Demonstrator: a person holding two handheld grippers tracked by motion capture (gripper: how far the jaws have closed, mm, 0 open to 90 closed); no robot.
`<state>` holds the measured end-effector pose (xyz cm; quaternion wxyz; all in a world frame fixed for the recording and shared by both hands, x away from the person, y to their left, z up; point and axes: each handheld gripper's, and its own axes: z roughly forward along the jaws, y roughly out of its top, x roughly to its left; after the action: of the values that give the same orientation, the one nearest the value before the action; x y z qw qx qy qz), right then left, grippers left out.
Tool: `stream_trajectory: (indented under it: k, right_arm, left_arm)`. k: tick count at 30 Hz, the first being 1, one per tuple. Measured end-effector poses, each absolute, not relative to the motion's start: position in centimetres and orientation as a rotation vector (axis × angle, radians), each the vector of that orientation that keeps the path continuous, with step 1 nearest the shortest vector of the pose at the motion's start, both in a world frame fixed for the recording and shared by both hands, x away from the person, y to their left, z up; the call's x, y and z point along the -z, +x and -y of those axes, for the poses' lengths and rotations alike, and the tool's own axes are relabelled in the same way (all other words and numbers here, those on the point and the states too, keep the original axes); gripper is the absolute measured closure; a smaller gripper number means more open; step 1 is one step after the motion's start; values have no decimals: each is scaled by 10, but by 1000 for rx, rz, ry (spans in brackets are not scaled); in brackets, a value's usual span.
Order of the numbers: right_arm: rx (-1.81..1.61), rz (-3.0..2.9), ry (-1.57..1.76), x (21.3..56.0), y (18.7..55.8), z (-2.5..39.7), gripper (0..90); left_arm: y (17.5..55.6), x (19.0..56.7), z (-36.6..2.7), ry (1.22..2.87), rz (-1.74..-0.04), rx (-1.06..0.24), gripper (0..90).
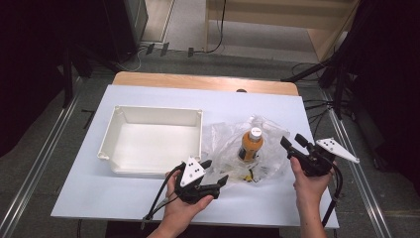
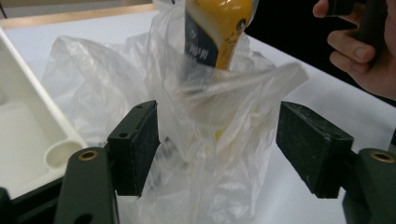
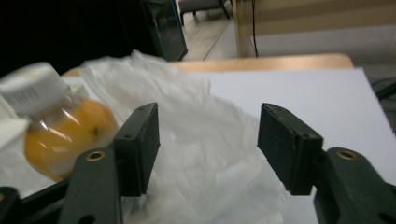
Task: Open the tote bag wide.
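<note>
Bottle (image 1: pixel 251 144) of orange drink stands inside a crumpled clear plastic bag (image 1: pixel 270 130), right of center in the high view. I hold my left gripper (image 1: pixel 213 172) and right gripper (image 1: pixel 293 140) either side, jaws apart, gripping nothing. Unbagging looks unstarted. White tray (image 1: pixel 115 125), center-left, sits empty; loose film crowds both approaches.

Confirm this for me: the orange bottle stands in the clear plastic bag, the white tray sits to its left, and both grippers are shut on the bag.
Not quite. The bottle does stand in the plastic bag, with the tray to its left, but both grippers are open. The left gripper view shows the left gripper with its jaws apart around the bag, and the right gripper view shows the right gripper likewise open.
</note>
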<state>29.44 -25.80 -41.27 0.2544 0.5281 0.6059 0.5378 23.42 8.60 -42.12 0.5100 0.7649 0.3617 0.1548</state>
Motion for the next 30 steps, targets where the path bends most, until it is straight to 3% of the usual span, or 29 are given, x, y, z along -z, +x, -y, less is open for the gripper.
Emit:
stream_trajectory:
  k: [6, 9, 10, 12, 13, 14, 16, 21, 30]
  right_arm:
    - [-1486, -1627, 1372, 381, 311, 241, 341]
    - [-1461, -1651, 1374, 381, 330, 232, 387]
    - [-1458, -1670, 1378, 383, 335, 230, 417]
    - [-1429, -1780, 1432, 403, 349, 224, 678]
    - [-1429, -1780, 1432, 403, 349, 224, 678]
    - [-1421, -1808, 1437, 409, 350, 222, 768]
    - [-1346, -1889, 1416, 424, 350, 215, 885]
    - [-1161, -2039, 1463, 460, 350, 206, 900]
    - [-1034, -2103, 1519, 481, 347, 211, 900]
  left_arm:
    - [248, 414, -71, 1837, -912, -420, 295]
    - [254, 417, -62, 1861, -968, -544, 329]
    - [256, 422, -59, 1879, -989, -578, 384]
    - [262, 433, -59, 1930, -1012, -504, 692]
    - [262, 433, -59, 1930, -1012, -504, 777]
    - [264, 439, -59, 1959, -1005, -465, 777]
    - [264, 447, -60, 1984, -1013, -452, 886]
    - [265, 464, -64, 2049, -1043, -415, 900]
    - [263, 472, -73, 2113, -1072, -391, 900]
